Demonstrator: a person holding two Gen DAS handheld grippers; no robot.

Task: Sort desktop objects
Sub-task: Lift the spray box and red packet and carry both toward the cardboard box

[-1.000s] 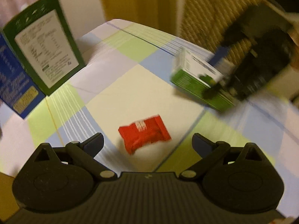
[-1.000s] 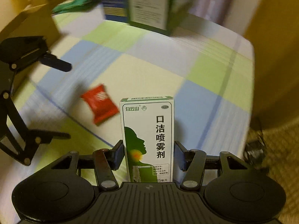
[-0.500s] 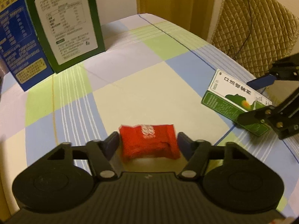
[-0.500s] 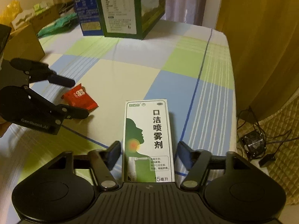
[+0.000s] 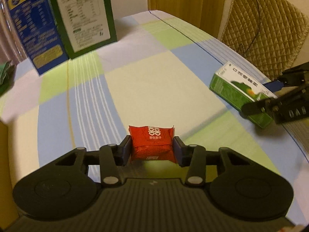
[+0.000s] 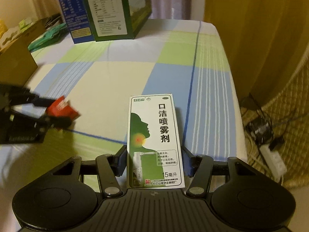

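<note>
the left tool (image 5: 152,149) is clamped on a small red packet (image 5: 151,143), one finger pressed to each side, held low over the checked cloth of the worktop (image 5: 150,85). whether the packet's underside touches the cloth i can't quite tell. the right tool (image 6: 153,163) grips a green and white spray box (image 6: 154,141) by its lower end, the printed face up and the box pointing toward 12 o'clock. from the right wrist view the left tool and its red packet sit blurred at about 9 o'clock; from the left wrist view the spray box shows at 3 o'clock. at the far end, around 11 o'clock, a tall blue carton (image 5: 29,25) stands just beside a green carton (image 5: 83,15).
</note>
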